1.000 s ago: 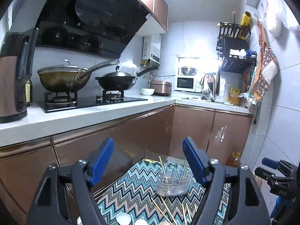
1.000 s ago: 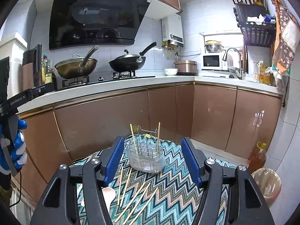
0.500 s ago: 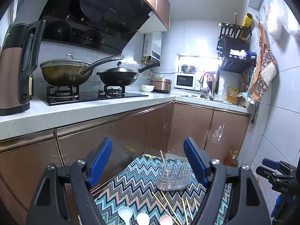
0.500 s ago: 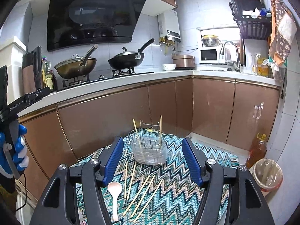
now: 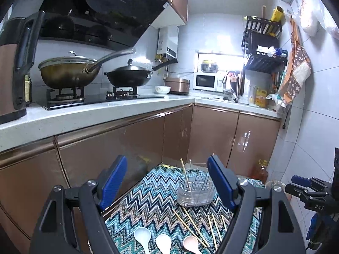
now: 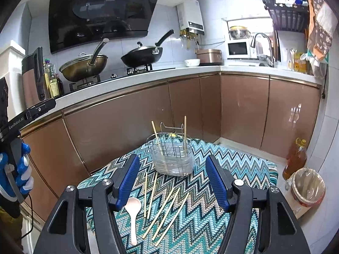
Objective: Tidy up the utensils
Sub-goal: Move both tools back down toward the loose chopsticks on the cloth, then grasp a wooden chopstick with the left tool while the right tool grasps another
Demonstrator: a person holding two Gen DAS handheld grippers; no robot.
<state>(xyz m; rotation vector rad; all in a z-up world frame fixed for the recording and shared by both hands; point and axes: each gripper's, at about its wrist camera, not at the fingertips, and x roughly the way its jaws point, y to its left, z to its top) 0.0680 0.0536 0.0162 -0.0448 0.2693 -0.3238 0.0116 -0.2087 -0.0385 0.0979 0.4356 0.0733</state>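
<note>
Both of your tongs stand open with nothing between the pads: the left tongs (image 5: 167, 182) frame the chevron cloth (image 5: 148, 203) low in the left wrist view, and the right tongs (image 6: 172, 180) do the same in the right wrist view. The utensil holder (image 6: 172, 158), a wire rack in a clear tub, sits at the centre of the right view on the far part of the cloth-covered tabletop. Two chopsticks (image 6: 185, 133) stand in it already, leaning against the wire, so I judge the sorting has begun but is far from done. Loose chopsticks (image 6: 164, 211) lie scattered on the cloth just in front of the holder, within your right tongs' reach. A pink spoon (image 6: 133, 209) lies beside them at lower left. In the left view two white spoons (image 5: 144, 236) lie in a row with it along the bottom edge, likely your left tongs' share
</note>
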